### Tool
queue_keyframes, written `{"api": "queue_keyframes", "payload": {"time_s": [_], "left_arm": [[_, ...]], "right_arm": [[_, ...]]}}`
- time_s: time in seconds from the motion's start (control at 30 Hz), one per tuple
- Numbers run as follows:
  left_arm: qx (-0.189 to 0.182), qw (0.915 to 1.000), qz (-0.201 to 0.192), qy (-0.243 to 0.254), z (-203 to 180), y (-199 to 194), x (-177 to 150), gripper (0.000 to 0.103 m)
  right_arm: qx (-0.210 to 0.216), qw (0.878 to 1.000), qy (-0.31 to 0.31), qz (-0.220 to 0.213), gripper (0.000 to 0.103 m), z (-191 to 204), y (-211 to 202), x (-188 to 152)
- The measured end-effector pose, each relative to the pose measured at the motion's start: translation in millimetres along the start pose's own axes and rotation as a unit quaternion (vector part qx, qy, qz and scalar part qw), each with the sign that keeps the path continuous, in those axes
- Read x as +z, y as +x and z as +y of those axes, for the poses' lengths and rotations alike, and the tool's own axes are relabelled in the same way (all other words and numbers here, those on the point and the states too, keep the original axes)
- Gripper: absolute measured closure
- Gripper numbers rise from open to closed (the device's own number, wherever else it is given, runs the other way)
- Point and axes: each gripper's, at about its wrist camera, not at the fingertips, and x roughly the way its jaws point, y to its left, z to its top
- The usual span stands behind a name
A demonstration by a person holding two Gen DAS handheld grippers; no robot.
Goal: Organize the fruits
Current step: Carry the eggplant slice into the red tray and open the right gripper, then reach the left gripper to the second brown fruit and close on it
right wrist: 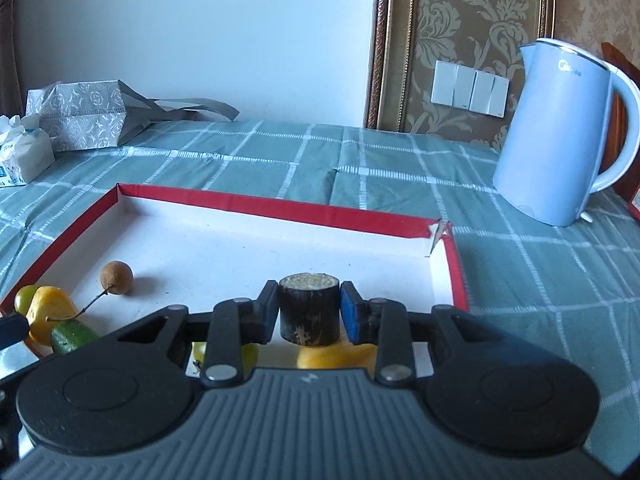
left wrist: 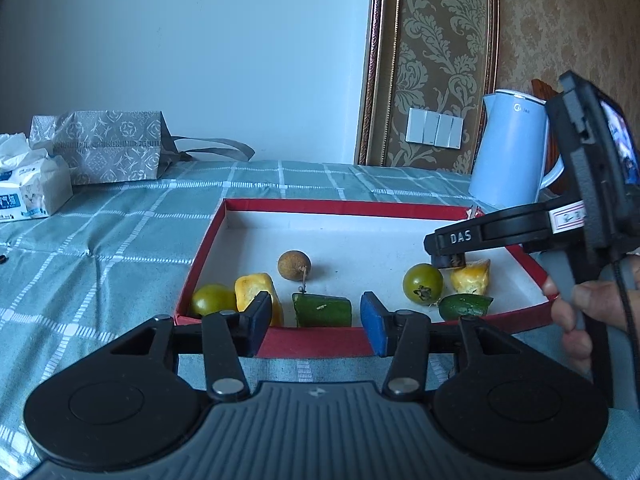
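A shallow red-rimmed box [left wrist: 320, 205] with a white floor holds the fruit. On its left lie a green tomato [left wrist: 212, 300], a yellow piece [left wrist: 256, 292], a brown longan [left wrist: 294, 265] and a cucumber chunk [left wrist: 322, 310]. On its right lie a green tomato [left wrist: 423, 282], a yellow piece [left wrist: 472, 278] and a cucumber piece [left wrist: 466, 306]. My left gripper [left wrist: 316, 322] is open and empty at the box's near rim. My right gripper [right wrist: 309, 314] is shut on a dark sugarcane piece [right wrist: 309, 309], held above the right yellow piece [right wrist: 336, 354]. The box [right wrist: 260, 202] and longan [right wrist: 117, 277] also show there.
A light blue kettle [left wrist: 510, 152] stands behind the box's right corner. A patterned gift bag [left wrist: 108, 146] and a tissue pack [left wrist: 30, 188] sit at the far left. A green checked cloth [left wrist: 100, 248] covers the table.
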Motion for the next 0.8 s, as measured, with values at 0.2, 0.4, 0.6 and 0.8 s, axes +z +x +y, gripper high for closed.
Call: {"api": "queue_keyframes", "payload": {"time_s": [0.2,0.4,0.6,0.8], "left_arm": [[0.005,1.0000,-0.002,-0.003,3.0,-3.1,-0.9,0.055],[0.001,1.0000,-0.008,0.006,3.2,-24.0,-5.0,0.055],[-0.040,0.9992,0.002,0.008,-4.9,-48.0,-12.2,0.047],[-0.056,0.9976,0.006,0.040,-32.0,-57.7,-21.1,0.047]], "right_arm": [[0.003,1.000,0.004,-0.004,0.072,3.3,-4.6,-0.8],[0.008,0.999,0.013,-0.049,0.072,-6.3,-63.8,-12.8],[0.017,0.996,0.041,-0.073,0.068,-24.5,-130.8,-62.6],[-0.005,0.995,0.068,-0.075,0.068,-39.4,-166.1,-109.9]]}}
